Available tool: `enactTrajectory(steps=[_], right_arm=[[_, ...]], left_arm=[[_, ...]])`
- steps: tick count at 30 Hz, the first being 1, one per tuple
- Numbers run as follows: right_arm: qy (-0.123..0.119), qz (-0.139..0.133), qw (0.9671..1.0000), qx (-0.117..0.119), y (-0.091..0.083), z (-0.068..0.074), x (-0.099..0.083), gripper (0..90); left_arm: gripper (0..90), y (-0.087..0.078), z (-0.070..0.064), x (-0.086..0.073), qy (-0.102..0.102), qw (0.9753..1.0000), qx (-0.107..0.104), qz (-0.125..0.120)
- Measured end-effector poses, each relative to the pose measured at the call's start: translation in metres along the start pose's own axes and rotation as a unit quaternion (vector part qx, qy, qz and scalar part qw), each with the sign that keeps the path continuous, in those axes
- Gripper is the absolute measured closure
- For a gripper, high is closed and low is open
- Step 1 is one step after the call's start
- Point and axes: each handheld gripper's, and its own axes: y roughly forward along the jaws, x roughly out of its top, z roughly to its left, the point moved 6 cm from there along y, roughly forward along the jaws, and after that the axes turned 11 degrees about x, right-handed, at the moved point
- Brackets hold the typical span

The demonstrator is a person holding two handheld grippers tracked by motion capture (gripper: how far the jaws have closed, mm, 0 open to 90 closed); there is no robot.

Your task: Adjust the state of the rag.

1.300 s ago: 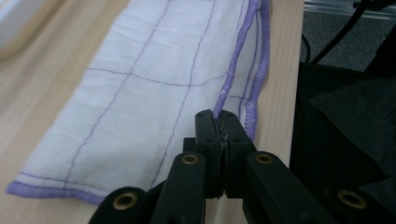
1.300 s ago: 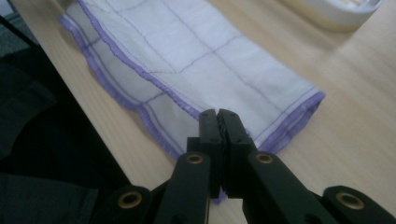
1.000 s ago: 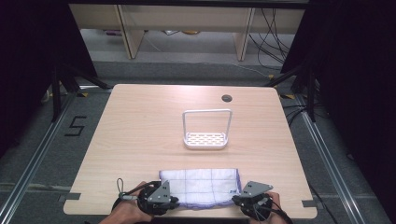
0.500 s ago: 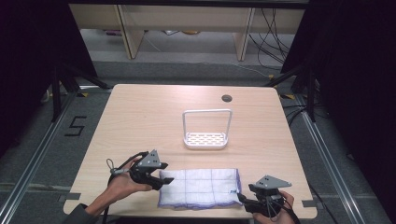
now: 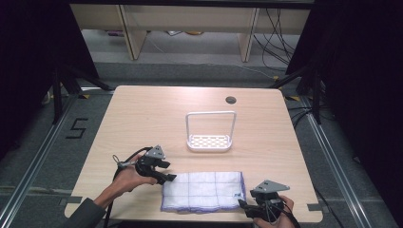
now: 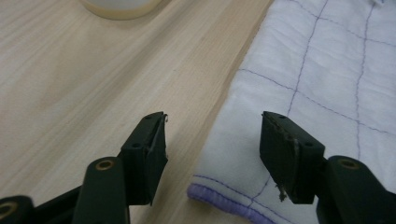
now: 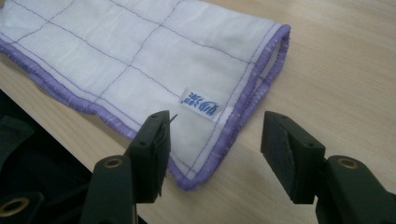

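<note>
With jaws wide, the left gripper (image 5: 164, 172) and right gripper (image 5: 248, 207) straddle corners of the folded white cloth (image 5: 203, 191) at the counter's (image 5: 142, 114) near edge; pinching both corners looks next.

Both grippers—left gripper (image 5: 167, 172), right gripper (image 5: 243, 205)—agape

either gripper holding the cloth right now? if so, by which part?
Nothing is held. Left gripper is open over the cloth's left corner; right gripper is open over the corner near its label. No fingers clamp fabric.
</note>
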Motion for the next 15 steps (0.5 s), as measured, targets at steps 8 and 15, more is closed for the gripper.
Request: enactTrajectory(steps=[8,15], right_arm=[[-0.014,0.022,0.9996,-0.005,0.011,-0.004,-0.003,46.6],[-0.035,0.048,0.9982,-0.002,0.020,-0.006,0.002,64.2]], left_arm=[[57.9,0.006,-0.009,-0.009,0.019,0.9995,-0.018,0.017],[76.4,-0.002,-0.021,-0.021,0.027,0.9994,-0.018,0.010]])
